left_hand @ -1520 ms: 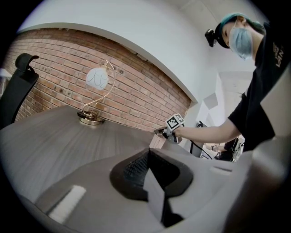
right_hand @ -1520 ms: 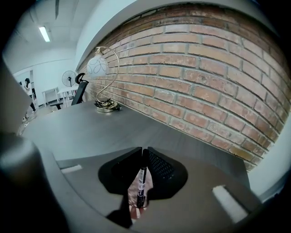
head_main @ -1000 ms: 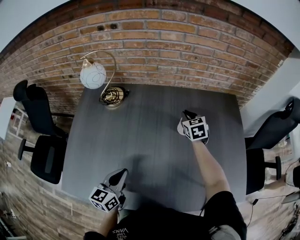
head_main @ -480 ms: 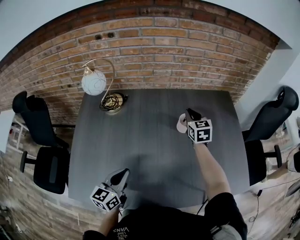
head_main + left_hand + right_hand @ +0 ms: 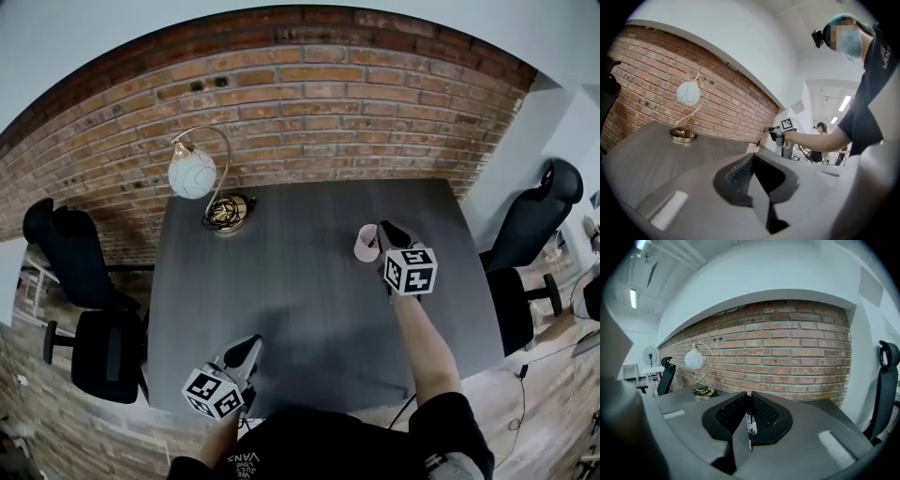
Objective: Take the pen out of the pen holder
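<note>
Black pen (image 5: pixel 750 423) with a white label band is pinched upright between the jaws of the right gripper (image 5: pixel 749 401). They're clamped tight on it, mesh pads either side. In the head view that gripper sits right of centre in the frame, and the pink pen holder (image 5: pixel 366 244) is just beside its tip, on the left. From the left gripper view the pen hangs down from the right gripper, with its lower end right at the holder's rim. Honestly can't tell if it's fully clear of the cup or not.

The left gripper (image 5: pixel 751 159) has its jaws pressed together with nothing in them. It's at the lower left of the head view, over the near edge of the table (image 5: pixel 281 291), well apart from the holder.

Table is dark grey wood grain and pretty bare. A desk lamp (image 5: pixel 194 173) with a white globe shade on a curved brass arm stands at its upper left corner, close to the red brick wall (image 5: pixel 328 94). Black office chairs are at both sides, one at the left edge (image 5: pixel 94 347) and one at the right (image 5: pixel 534 225).
</note>
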A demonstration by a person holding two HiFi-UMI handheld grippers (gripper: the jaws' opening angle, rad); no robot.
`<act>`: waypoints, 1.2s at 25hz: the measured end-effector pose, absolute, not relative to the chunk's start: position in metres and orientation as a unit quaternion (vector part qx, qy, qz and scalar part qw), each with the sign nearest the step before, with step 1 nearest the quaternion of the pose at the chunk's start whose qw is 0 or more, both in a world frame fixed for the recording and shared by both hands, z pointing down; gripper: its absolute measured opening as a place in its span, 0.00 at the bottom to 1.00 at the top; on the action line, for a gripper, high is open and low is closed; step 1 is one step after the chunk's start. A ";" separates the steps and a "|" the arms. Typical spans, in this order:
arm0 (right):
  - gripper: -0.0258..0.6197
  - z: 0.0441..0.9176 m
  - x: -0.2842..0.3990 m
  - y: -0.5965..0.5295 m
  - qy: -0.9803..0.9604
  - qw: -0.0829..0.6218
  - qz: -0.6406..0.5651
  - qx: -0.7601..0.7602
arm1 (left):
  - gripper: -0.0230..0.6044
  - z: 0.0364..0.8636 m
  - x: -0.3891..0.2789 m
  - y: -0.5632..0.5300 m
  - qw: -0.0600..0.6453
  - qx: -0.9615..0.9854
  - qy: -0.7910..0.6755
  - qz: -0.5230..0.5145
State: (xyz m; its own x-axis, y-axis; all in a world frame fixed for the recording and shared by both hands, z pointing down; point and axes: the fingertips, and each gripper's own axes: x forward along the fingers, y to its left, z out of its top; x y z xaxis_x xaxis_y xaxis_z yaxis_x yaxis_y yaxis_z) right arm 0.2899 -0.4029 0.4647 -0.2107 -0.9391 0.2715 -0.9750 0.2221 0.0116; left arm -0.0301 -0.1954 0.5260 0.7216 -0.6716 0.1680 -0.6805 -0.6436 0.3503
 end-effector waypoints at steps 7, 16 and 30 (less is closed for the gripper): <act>0.09 0.467 0.279 -0.361 -0.766 0.093 0.098 0.628 | 0.12 0.523 -0.037 -0.192 0.194 0.917 -0.348 0.006; 0.09 0.486 0.263 -0.299 -0.752 0.095 0.120 0.641 | 0.12 0.519 -0.040 -0.181 0.188 0.933 -0.308 0.000; 0.09 0.489 0.223 -0.217 -0.737 0.054 0.140 0.659 | 0.12 0.517 -0.053 -0.160 0.182 0.949 -0.258 -0.004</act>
